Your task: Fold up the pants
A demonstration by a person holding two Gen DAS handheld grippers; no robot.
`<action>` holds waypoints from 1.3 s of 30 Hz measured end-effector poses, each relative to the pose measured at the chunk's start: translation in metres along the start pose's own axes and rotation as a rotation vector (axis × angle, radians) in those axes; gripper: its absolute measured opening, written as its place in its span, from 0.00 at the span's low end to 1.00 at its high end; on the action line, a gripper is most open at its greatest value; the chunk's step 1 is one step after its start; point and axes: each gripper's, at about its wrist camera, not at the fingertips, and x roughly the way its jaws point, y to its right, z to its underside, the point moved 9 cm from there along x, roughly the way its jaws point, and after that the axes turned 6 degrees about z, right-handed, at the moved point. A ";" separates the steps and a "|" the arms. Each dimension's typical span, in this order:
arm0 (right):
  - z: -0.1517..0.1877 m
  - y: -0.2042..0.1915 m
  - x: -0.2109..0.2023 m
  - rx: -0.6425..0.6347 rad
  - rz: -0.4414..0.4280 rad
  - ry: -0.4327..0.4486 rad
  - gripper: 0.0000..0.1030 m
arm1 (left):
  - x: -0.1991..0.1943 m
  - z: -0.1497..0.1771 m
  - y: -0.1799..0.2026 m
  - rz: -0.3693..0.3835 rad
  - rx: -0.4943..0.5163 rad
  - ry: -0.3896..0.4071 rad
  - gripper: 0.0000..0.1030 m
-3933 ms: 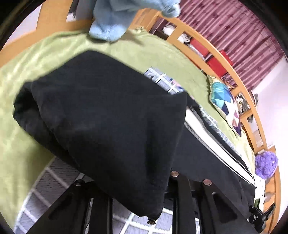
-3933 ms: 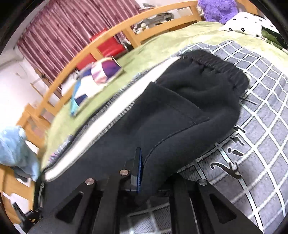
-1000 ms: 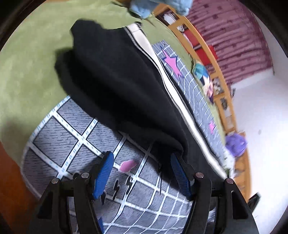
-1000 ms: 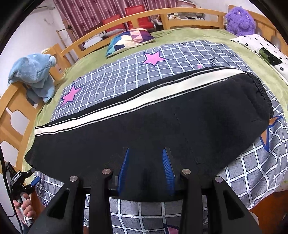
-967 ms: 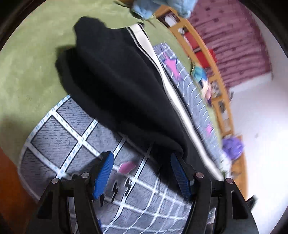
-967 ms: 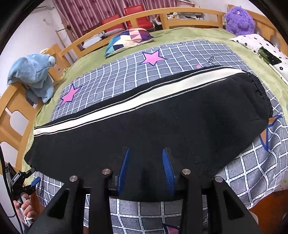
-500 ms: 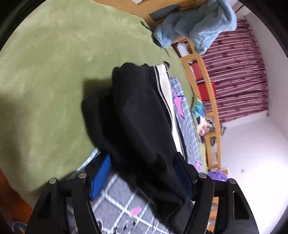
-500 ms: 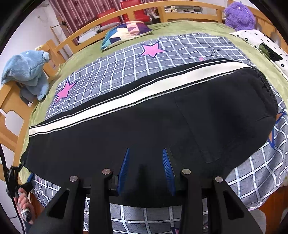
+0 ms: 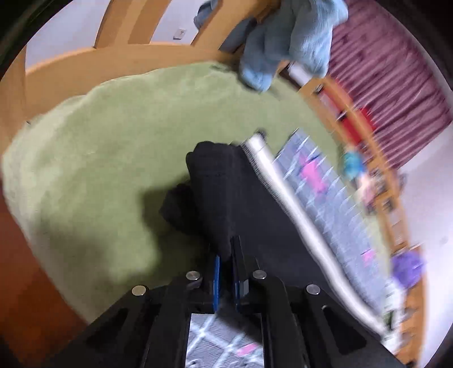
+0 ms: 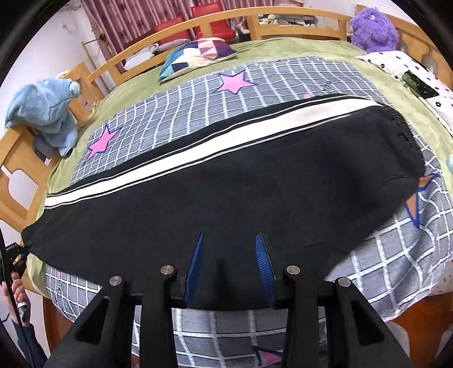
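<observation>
Your left tool (image 9: 225, 271): reaches forward and down over the foot end of the bed, blue pads drawn nearly together and pinching a bunched fold of the black pants (image 10: 226, 181) at the leg-cuff end; the cloth rises from the pads as a dark hump above the green blanket (image 9: 113, 141). That view is blurred, so fine detail is lost. Your right tool (image 10: 230, 266): held low at the near edge of the bed, aimed across the mattress, blue pads set moderately apart with the near hem of the pants lying between them; the pads close on nothing, and whether they touch the cloth cannot be told. Pants: lying flat on the gray checked quilt (image 10: 283, 79) with pink stars, long axis running across your right view from lower left to upper right; waistband (image 10: 407, 141) at the right, cuffs at the left by the bed's edge; a white side stripe (image 10: 198, 150) runs along the far edge. Also present: wooden bed frame (image 10: 17, 158); blue plush elephant (image 10: 45, 110) on the left rail; patchwork pillow (image 10: 195, 53) at the far side; purple plush toy (image 10: 371, 25) at the far right corner; red chairs (image 10: 187, 25) and maroon curtain (image 10: 119, 17) beyond.
</observation>
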 end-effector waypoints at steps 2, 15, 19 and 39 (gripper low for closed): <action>0.000 0.017 -0.004 0.025 0.001 0.009 0.36 | 0.006 0.009 -0.008 -0.181 0.048 -0.025 0.27; -0.006 0.167 -0.001 0.212 0.107 0.063 0.50 | -0.002 0.041 0.092 -0.279 0.308 0.029 0.58; -0.013 0.188 0.015 0.289 -0.008 0.033 0.53 | 0.017 0.056 0.150 -0.201 0.397 -0.002 0.58; -0.052 0.254 0.059 0.534 -0.143 0.071 0.51 | 0.117 0.149 0.209 -0.165 0.570 -0.177 0.60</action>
